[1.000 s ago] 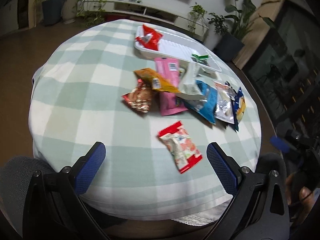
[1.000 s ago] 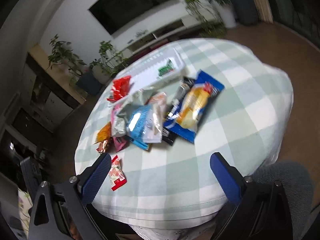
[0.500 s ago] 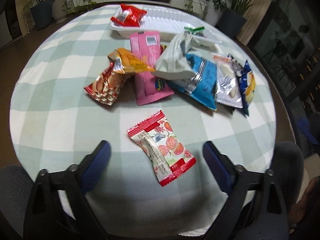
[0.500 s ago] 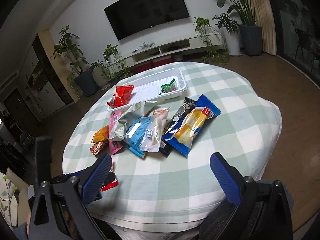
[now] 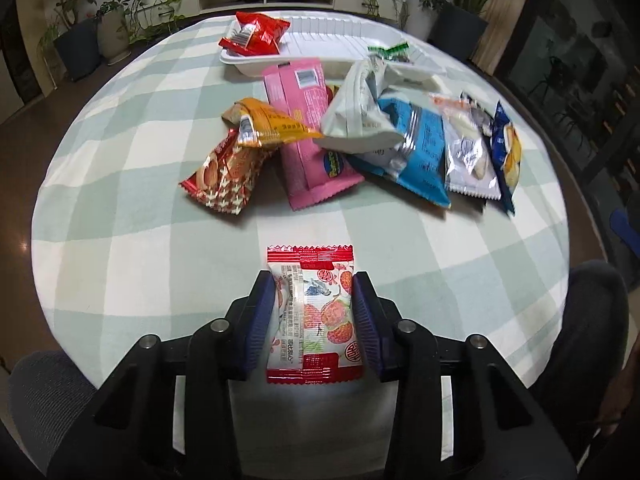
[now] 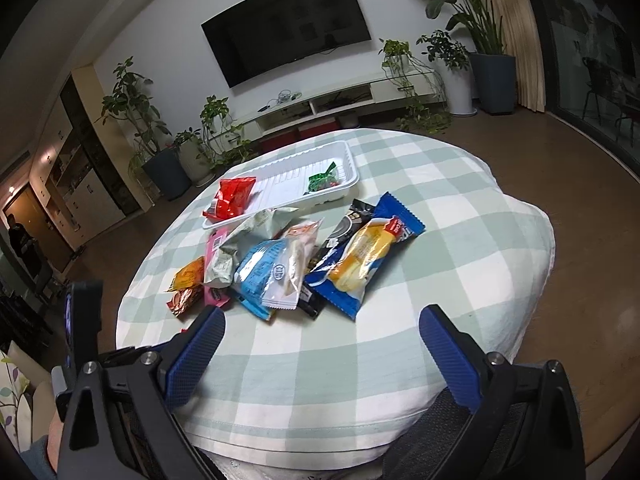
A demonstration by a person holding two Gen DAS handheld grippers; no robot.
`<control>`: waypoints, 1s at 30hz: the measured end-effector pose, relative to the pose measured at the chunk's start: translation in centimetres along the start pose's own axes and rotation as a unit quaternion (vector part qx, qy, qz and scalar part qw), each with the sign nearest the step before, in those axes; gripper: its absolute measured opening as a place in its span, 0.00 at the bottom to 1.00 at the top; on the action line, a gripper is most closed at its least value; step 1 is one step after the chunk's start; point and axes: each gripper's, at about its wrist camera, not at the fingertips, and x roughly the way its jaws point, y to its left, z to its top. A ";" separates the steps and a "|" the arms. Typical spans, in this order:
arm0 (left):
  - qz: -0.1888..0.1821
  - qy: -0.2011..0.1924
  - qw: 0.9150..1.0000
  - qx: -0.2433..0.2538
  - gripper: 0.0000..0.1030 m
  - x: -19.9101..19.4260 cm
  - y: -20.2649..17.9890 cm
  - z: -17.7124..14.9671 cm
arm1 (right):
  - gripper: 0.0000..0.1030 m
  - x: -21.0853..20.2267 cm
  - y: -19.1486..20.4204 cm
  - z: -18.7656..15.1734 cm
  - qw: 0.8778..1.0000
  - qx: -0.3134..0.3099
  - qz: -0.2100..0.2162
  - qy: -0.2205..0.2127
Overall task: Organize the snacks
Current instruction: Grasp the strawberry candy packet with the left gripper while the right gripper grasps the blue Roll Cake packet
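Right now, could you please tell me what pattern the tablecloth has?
Pale green and white checks on the tablecloth; right wrist view shows it best.

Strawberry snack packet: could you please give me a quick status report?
Left tongs closing on strawberry packet, pads at its sides. Right tongs open, empty. Tray beyond the snack pile.

left gripper (image 5: 313,300): angled steeply down, jaws closing, blue pads against both long edges of the strawberry-print packet (image 5: 311,312) | right gripper (image 6: 320,348): tilted downward, jaws spread wide, nothing between its blue fingers (image 6: 450,356), held above the near edge of the table
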 end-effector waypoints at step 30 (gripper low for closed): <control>-0.124 -0.038 0.991 -0.031 0.28 -2.7 3.9 -1.4 | 0.78 5.1 -3.9 2.4 0.990 0.111 0.007 0.085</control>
